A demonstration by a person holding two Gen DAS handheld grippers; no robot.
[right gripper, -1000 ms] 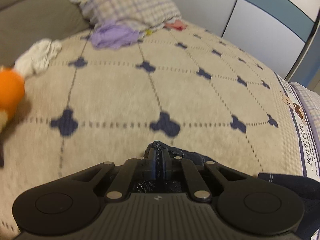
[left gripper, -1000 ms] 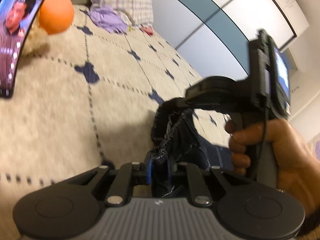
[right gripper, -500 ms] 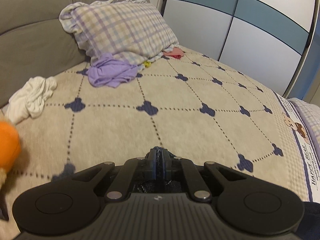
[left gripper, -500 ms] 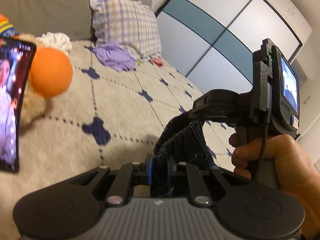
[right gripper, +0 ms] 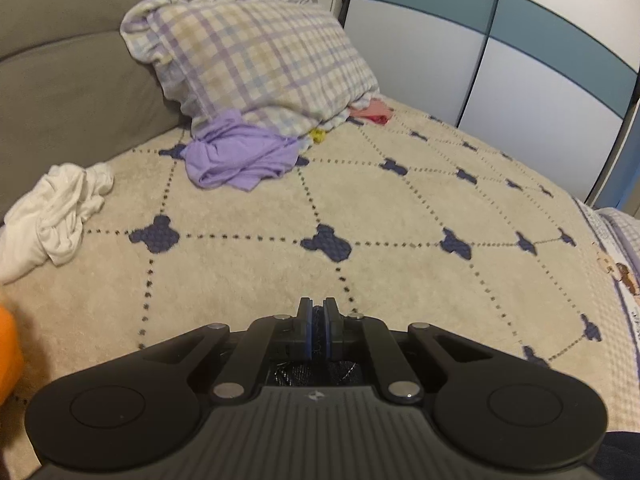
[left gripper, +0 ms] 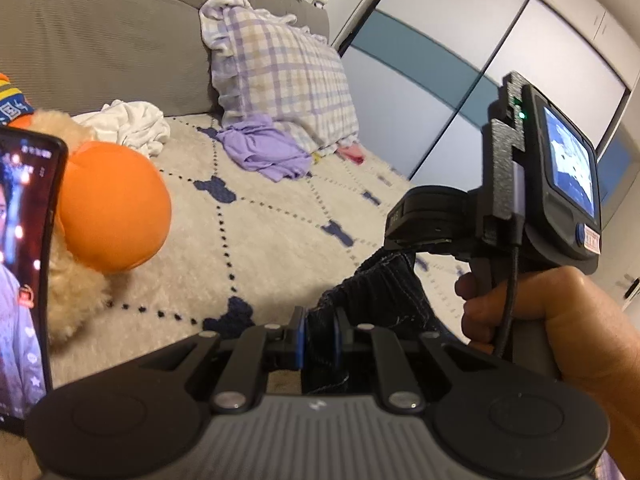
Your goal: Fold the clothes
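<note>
A dark blue denim garment point(left gripper: 376, 304) hangs stretched between both grippers above the bed. My left gripper point(left gripper: 319, 334) is shut on one end of its hem. The right gripper point(left gripper: 424, 236), held in a person's hand point(left gripper: 560, 320), clamps the other end, up and to the right in the left wrist view. In the right wrist view my right gripper point(right gripper: 319, 330) is shut on a thin fold of the denim garment point(right gripper: 318, 372), most of which is hidden under the gripper body.
The beige bedspread point(right gripper: 400, 280) with navy motifs stretches ahead. A purple garment point(right gripper: 236, 160) and white garment point(right gripper: 52, 212) lie near the plaid pillow point(right gripper: 260, 60) and grey headboard point(right gripper: 72, 80). An orange plush toy point(left gripper: 112, 208) and a phone point(left gripper: 24, 272) sit at left.
Both grippers have risen and tilted up with the denim, so the pillow and headboard now fill the upper view. The bedspread sits farther below.
</note>
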